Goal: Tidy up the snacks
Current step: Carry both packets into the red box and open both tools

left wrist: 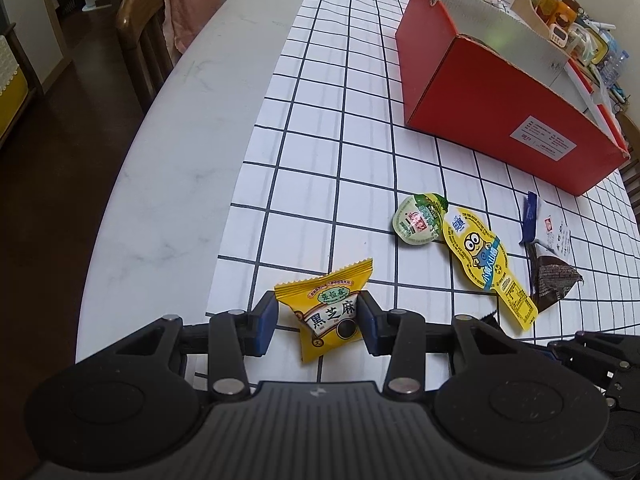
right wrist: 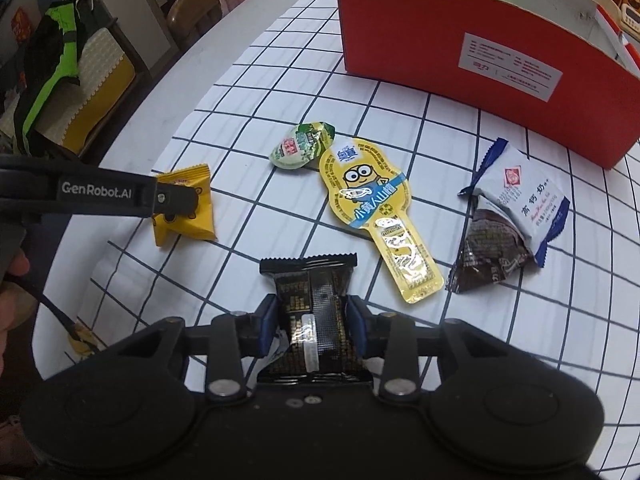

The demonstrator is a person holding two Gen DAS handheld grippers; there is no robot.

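My left gripper (left wrist: 318, 318) is shut on a yellow sesame snack packet (left wrist: 326, 308), low over the checked cloth; from the right wrist view the packet (right wrist: 188, 208) shows under the left gripper's finger (right wrist: 172, 200). My right gripper (right wrist: 312, 326) is shut on a black snack packet (right wrist: 312, 320). On the cloth lie a green jelly cup (left wrist: 416, 220) (right wrist: 300, 146), a yellow Minion packet (left wrist: 486, 260) (right wrist: 376, 208), a white-and-blue milk candy packet (right wrist: 520, 200) (left wrist: 548, 228) and a dark brown packet (right wrist: 488, 260) (left wrist: 554, 280). The open red box (left wrist: 492, 100) (right wrist: 460, 40) stands beyond them.
The checked cloth (left wrist: 320, 120) covers the right part of a white marble table (left wrist: 180, 140). A wooden chair with a pink towel (left wrist: 188, 4) stands at the far left edge. Bottles and clutter (left wrist: 580, 28) sit behind the red box.
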